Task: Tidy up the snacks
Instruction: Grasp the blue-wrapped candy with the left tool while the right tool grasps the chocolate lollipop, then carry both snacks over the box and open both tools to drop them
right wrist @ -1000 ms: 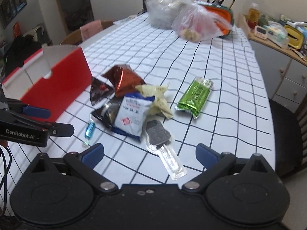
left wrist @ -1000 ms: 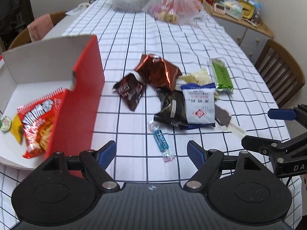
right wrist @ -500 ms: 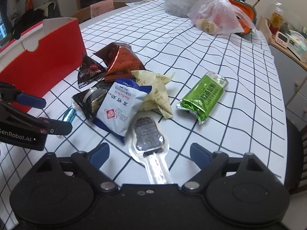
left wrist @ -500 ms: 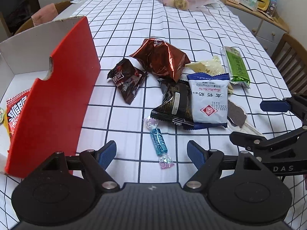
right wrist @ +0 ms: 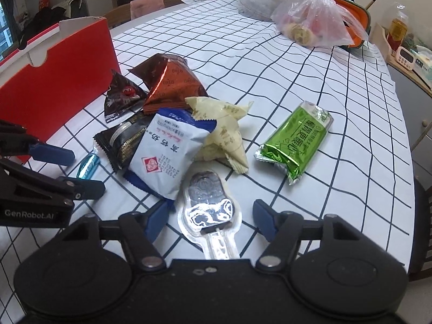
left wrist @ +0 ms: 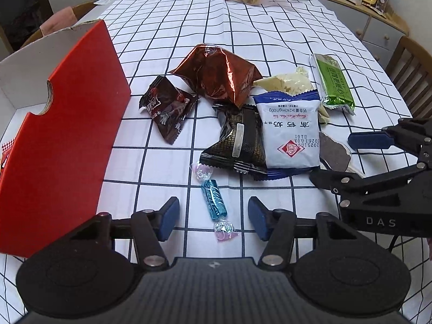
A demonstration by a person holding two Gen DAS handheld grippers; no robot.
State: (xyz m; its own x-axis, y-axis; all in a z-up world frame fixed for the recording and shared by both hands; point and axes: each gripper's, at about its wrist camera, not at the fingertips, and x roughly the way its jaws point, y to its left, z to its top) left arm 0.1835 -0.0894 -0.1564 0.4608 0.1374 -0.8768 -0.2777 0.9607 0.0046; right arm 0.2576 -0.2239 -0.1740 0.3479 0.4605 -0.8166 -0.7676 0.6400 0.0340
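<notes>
Snacks heaped mid-desk (right wrist: 337, 86), just right of red box (left wrist: 62, 140). Bare checked cloth beyond the heap. Left tongs (left wrist: 213, 217) spread apart, astride blue candy (left wrist: 214, 202). Right tongs (right wrist: 209, 220) spread apart, astride clear-wrapped lollipop (right wrist: 208, 205). Green bar (right wrist: 294, 140) apart, nearer desk edge. Box contents mostly hidden.

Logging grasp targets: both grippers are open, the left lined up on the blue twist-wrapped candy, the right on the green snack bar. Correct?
Not quite. The right gripper brackets the clear-packed chocolate lollipop, not the green snack bar, per the right wrist view. The rest holds: left gripper, blue candy.
</notes>
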